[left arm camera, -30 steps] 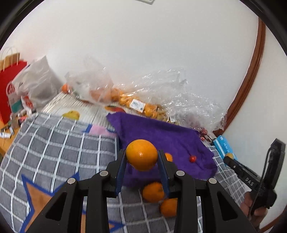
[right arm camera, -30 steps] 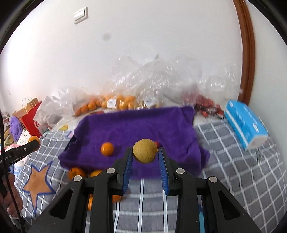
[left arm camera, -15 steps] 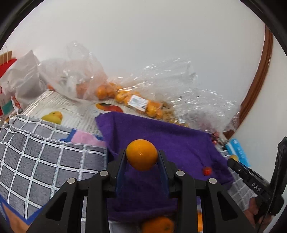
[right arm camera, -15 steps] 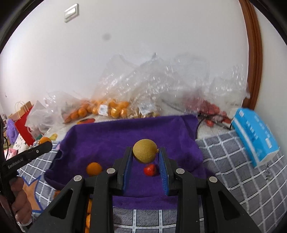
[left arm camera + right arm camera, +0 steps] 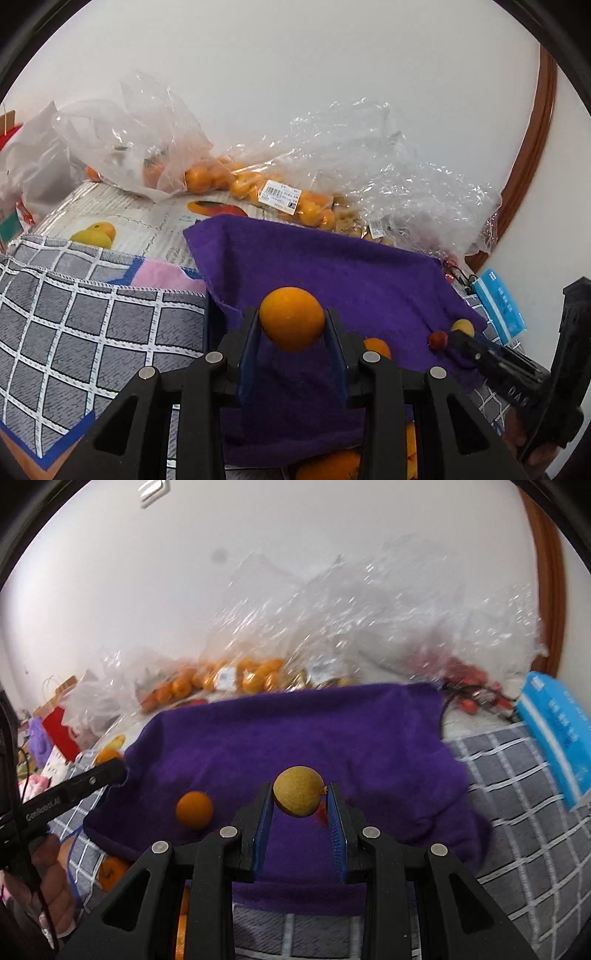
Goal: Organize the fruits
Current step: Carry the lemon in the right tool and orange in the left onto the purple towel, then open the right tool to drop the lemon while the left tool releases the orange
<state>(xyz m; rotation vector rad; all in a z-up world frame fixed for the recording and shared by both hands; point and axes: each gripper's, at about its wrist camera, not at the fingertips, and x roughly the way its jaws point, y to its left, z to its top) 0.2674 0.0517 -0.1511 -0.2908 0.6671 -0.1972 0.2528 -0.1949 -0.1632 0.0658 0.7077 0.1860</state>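
Orange (image 5: 291, 318) gripped between left gripper (image 5: 291, 332) fingers over purple towel (image 5: 332, 273); tan fruit (image 5: 298, 791) pinched between right gripper (image 5: 299, 805) fingers above same towel.

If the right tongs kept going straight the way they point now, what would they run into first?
Probably the purple towel: the right tongs, shut on a tan round fruit, point over it, a small red fruit just beneath. Past it sit the plastic bags. Depth is unclear.

Orange (image 5: 291, 318) held over purple towel (image 5: 351, 273), tan round fruit (image 5: 298, 791) likewise
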